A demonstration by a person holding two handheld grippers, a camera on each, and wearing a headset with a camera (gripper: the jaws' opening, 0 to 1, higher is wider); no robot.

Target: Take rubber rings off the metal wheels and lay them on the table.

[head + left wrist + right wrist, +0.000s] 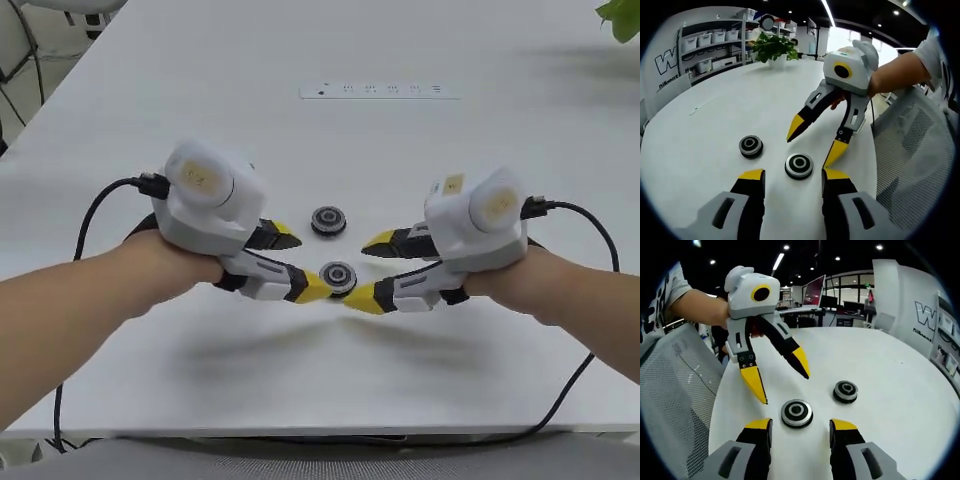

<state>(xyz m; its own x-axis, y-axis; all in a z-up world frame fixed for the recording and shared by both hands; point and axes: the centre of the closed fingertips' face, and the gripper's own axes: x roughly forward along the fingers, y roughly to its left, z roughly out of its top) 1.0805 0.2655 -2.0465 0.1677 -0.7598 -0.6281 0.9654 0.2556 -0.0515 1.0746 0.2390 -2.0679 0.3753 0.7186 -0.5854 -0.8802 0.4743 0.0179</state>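
So we've got both grippers coming at the near wheel [337, 277] from opposite sides. Our left gripper [305, 265] sits just left of the wheel, jaws spread wide, lower yellow tip right beside it. Our right gripper [360, 273] mirrors that just right of the wheel, jaws wide too. Our left hand [180, 262] and right hand [505, 278] wrap the grips, forearms [70, 300] angling in toward the wheel.

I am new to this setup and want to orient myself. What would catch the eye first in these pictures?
Two open yellow-tipped claws, the left claw and the right claw, face each other over the white table. Between them lies the near wheel; the far wheel sits just beyond.
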